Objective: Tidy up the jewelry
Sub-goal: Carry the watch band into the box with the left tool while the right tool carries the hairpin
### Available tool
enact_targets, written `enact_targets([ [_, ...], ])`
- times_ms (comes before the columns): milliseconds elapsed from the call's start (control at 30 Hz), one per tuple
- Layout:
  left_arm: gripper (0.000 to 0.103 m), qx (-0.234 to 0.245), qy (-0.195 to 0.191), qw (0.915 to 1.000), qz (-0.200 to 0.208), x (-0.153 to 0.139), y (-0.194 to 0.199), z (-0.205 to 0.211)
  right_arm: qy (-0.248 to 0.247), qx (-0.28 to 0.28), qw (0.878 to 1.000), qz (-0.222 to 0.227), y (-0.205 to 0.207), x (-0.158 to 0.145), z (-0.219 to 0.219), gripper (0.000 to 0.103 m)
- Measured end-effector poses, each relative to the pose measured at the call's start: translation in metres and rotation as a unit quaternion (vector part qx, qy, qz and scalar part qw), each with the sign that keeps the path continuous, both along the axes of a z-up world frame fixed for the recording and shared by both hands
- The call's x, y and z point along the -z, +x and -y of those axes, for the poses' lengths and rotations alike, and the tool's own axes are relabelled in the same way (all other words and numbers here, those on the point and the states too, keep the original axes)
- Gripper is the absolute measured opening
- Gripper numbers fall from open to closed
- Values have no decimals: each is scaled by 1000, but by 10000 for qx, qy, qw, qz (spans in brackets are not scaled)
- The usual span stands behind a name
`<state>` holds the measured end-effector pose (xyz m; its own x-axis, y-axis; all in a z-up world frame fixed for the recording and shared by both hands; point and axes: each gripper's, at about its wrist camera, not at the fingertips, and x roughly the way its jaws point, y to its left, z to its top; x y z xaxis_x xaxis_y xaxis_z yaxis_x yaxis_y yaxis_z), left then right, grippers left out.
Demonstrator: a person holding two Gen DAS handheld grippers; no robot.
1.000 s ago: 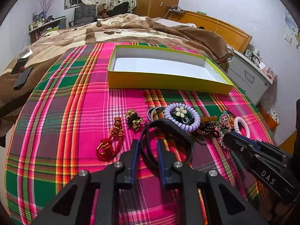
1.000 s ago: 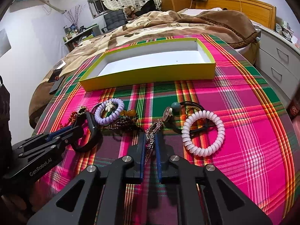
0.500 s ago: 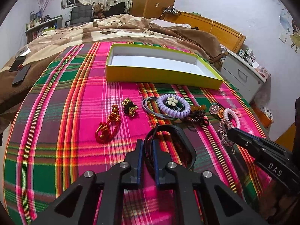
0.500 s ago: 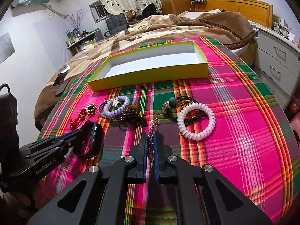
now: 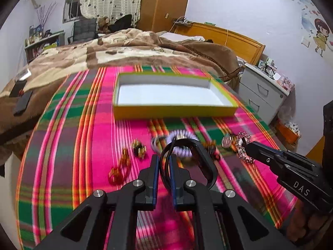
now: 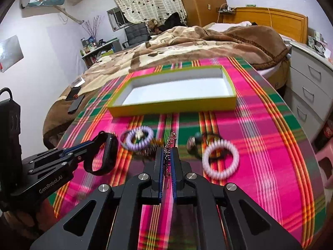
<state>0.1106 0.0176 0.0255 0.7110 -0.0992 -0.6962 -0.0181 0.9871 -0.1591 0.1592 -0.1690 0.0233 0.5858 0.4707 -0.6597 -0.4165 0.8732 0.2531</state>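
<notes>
My left gripper (image 5: pixel 164 160) is shut on a black wristband (image 5: pixel 205 160) and holds it above the plaid cloth; the band also shows in the right wrist view (image 6: pixel 104 156). My right gripper (image 6: pixel 167 156) is shut on a sparkly rhinestone chain (image 6: pixel 169 143), lifted off the cloth; the chain also shows in the left wrist view (image 5: pixel 242 148). An empty yellow box (image 5: pixel 174 111) with a white inside stands further back (image 6: pixel 172 104). A purple coil bracelet (image 6: pixel 138 138), a white coil bracelet (image 6: pixel 220 159), red and gold ornaments (image 5: pixel 119 169) and other small pieces lie on the cloth below.
The plaid cloth (image 5: pixel 68 145) covers a round table. A bed with a brown blanket (image 5: pixel 129 48) is behind it, with phones (image 5: pixel 20 102) on it. White drawers (image 6: pixel 310 83) stand at the right. A pink stool (image 6: pixel 325 162) is beside the table.
Both grippers have risen and pulled back from the cloth, lifting the black wristband and the rhinestone chain clear of the other jewelry.
</notes>
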Motion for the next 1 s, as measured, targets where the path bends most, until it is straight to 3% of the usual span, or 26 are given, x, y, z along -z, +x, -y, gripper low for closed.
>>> enact_targets([
  [500,9,154,337,9991,209,-22,98,-8,-106,-156,9993,307,85,-25,-23,6],
  [1000,10,194,389,9990,-100,3,220,-26,-63,-315,9987,-391,203,14,-49,6],
])
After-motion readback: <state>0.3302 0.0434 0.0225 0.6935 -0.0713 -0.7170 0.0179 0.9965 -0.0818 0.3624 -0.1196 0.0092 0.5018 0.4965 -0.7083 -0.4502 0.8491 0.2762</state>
